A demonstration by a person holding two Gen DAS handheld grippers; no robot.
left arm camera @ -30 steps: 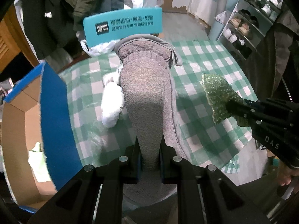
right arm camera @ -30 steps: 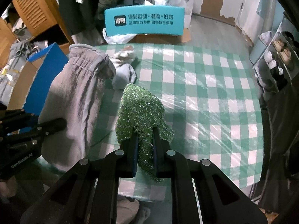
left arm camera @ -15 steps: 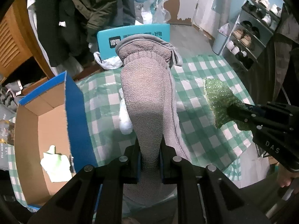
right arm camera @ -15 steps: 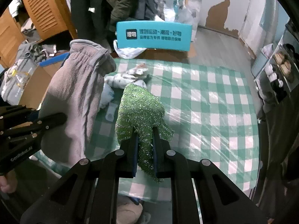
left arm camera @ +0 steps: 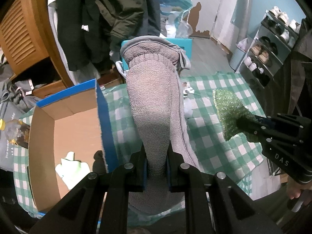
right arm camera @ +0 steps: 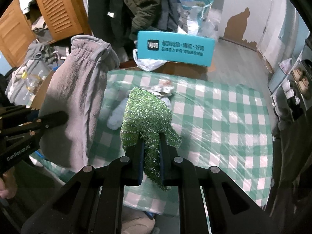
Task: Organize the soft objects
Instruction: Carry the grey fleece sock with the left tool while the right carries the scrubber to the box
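Cardboard box (left arm camera: 64, 128) sits open to the left of the left gripper (left arm camera: 156, 167), likely the drop spot. Left gripper pinches a grey fleece cloth (left arm camera: 154, 101) hanging forward; to its right, the right gripper (right arm camera: 151, 156) clamps a green sparkly cloth (right arm camera: 146, 115) above the checked table (right arm camera: 224, 120).

Box (left arm camera: 64, 128): on table (right arm camera: 224, 120), L side, open top up; pale cloth (left arm camera: 72, 170) inside.
Mitt (left arm camera: 154, 105): in L gripper (left arm camera: 156, 165), above table, just R of box.
Scrubber (right arm camera: 146, 117): in R gripper (right arm camera: 151, 152), R of mitt, apart.
Toy (right arm camera: 161, 89): on table, behind scrubber.
Sign (right arm camera: 175, 47): beyond table's far edge.
Shoe rack (left arm camera: 269, 44): far R.
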